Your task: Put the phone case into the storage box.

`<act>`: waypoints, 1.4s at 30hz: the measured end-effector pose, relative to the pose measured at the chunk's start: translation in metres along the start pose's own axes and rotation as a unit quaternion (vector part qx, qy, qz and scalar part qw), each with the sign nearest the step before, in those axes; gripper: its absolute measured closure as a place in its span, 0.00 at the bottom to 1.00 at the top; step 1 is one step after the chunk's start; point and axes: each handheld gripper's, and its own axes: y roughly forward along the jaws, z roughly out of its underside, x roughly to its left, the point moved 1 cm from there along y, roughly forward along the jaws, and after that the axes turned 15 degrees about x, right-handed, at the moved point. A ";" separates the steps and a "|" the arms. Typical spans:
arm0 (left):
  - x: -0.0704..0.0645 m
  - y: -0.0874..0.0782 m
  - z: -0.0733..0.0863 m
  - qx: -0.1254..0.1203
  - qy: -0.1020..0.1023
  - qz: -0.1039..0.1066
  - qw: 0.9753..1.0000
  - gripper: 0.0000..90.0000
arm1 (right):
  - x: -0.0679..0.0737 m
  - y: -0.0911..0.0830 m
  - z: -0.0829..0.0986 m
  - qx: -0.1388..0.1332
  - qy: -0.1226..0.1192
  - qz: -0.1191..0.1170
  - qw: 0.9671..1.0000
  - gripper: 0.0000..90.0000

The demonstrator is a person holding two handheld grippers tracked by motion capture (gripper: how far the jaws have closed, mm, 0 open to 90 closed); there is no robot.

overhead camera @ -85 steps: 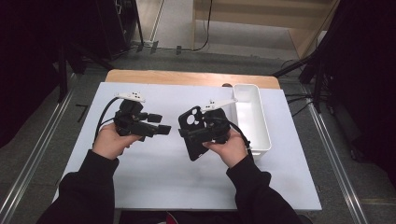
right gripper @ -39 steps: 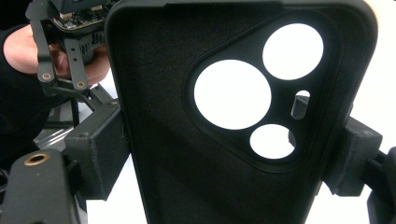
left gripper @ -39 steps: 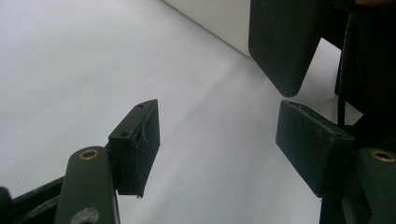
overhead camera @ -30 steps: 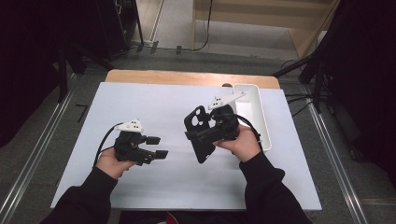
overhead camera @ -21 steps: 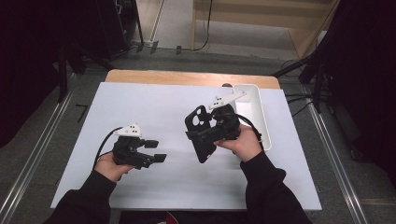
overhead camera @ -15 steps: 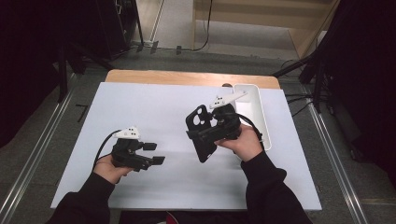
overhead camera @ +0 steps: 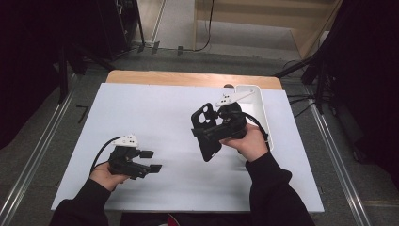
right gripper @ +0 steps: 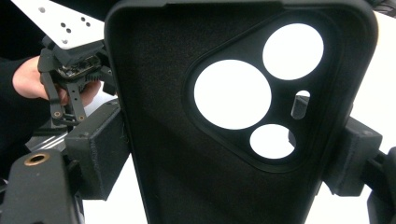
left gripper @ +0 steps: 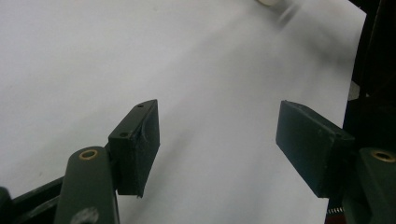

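— Where's the left gripper (overhead camera: pixel 150 161)?
— Left of the white bin (overhead camera: pixel 260 106), low over the table (overhead camera: pixel 155 108), jaws wide apart, empty.
— And the phone case (overhead camera: pixel 207 132)?
— Clamped across its width in the right gripper (overhead camera: pixel 214 133), just beside the bin, long axis toward the person.

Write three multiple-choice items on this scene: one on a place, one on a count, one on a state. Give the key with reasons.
1. Where is the white tray?
A. at the table's right side
B. at its left edge
C. in the left gripper

2. How many round openings does the black phone case have?
A. one
B. three
C. five

3. In what state is the left gripper?
A. shut on the case
B. shut on nothing
C. open, holding nothing

Key: 1 A, the high view shows it beyond the right gripper. 2 B, three white circles show through it. 3 C, its fingers stand apart over bare table.
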 end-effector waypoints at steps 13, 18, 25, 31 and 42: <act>0.002 -0.003 0.008 0.007 -0.009 -0.011 1.000 0.33 | -0.005 -0.013 -0.002 -0.011 0.013 0.012 1.000 0.15; 0.002 -0.006 0.011 0.003 -0.012 -0.011 1.000 0.33 | -0.008 -0.019 -0.004 -0.015 0.023 0.016 1.000 0.15; 0.001 -0.006 0.012 -0.003 -0.012 -0.008 1.000 0.33 | -0.013 -0.028 -0.005 -0.022 0.038 0.030 0.999 0.15; 0.002 -0.008 0.012 -0.007 -0.014 -0.006 1.000 0.33 | -0.019 -0.036 -0.003 -0.032 0.055 0.042 0.997 0.15; 0.002 -0.006 0.012 0.001 -0.017 0.000 1.000 0.33 | -0.028 -0.054 0.003 -0.042 0.084 0.088 0.992 0.15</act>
